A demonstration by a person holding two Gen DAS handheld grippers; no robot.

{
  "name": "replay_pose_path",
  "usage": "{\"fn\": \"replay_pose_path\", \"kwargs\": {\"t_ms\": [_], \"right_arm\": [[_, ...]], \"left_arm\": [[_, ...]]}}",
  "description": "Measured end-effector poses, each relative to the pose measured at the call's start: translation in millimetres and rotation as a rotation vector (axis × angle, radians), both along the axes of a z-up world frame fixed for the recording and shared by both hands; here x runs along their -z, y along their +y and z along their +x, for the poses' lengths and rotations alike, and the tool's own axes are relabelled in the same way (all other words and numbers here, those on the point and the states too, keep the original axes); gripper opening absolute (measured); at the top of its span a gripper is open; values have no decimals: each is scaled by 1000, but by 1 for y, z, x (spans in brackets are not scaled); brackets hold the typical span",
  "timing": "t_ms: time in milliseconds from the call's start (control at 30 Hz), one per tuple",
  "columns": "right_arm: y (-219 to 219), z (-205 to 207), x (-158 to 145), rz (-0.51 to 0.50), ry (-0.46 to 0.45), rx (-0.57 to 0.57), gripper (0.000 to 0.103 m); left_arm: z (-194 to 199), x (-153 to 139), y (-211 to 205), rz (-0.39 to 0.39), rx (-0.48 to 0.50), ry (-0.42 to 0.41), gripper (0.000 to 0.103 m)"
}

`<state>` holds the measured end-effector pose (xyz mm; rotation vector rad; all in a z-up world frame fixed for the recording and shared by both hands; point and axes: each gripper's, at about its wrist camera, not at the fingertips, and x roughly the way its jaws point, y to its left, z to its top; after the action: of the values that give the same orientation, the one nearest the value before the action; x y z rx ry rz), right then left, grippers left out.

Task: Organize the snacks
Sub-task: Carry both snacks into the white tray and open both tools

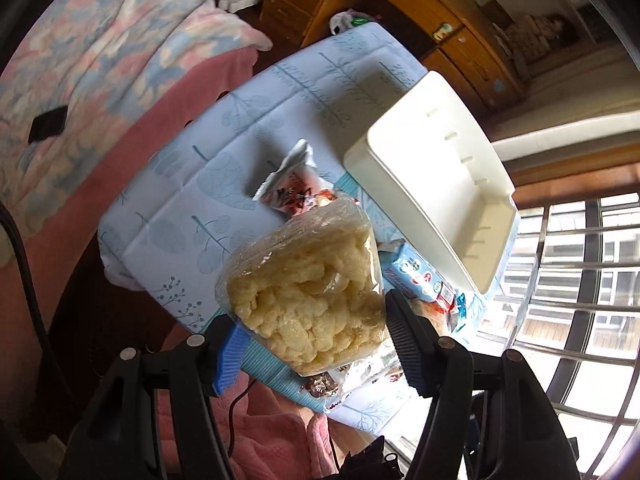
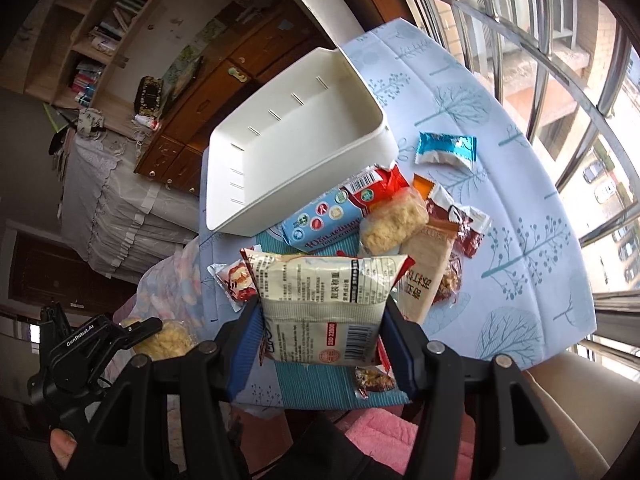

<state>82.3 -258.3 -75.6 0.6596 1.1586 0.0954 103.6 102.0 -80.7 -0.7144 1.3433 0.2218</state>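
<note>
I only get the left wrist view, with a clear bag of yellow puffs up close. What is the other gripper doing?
Observer: The right gripper is shut on a white printed snack packet, held above the table.
Operator: Anything on the table I can't see?
Observer: Yes, a blue foil packet lies alone beside the white bin, toward the window.
Operator: Is anything in that bin yet?
Observer: No, the right view shows its floor bare.
Operator: Does that view show my gripper?
Observer: Yes, the left gripper at lower left, shut on the puffs bag.
</note>
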Motion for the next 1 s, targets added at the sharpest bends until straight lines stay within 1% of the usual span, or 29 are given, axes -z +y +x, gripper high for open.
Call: {"fn": "replay_pose_path", "kwargs": {"t_ms": [67,167,333,400,533,700,867,933,1000], "right_arm": [[2,5,-9,-27,-43,-16,57],[7,14,-20,-60,-97,-39,57],[13,36,-37,-98,-171,-52,57],[16,44,-42,-123,-202,-52,57],[21,61,-49,-181,-248,-52,57],[27,85,-52,-254,-294,-49,57],[33,109,-45,-331,-339,-59,58],[35,119,-41,-352,-352,-66,59],[37,129,-37,-347,-360,-86,59]], "left_arm": [[9,-8,-8,12,41,-4,63],[24,-20,-21,50,115,-12,63],[55,-39,-40,99,231,-70,63],[69,-44,-47,107,274,-93,63],[96,-48,-55,106,327,-126,63],[125,-46,-68,109,406,-206,63],[151,-35,-76,109,477,-292,63],[159,-26,-78,82,509,-333,63],[171,-13,-77,46,528,-332,63]]}}
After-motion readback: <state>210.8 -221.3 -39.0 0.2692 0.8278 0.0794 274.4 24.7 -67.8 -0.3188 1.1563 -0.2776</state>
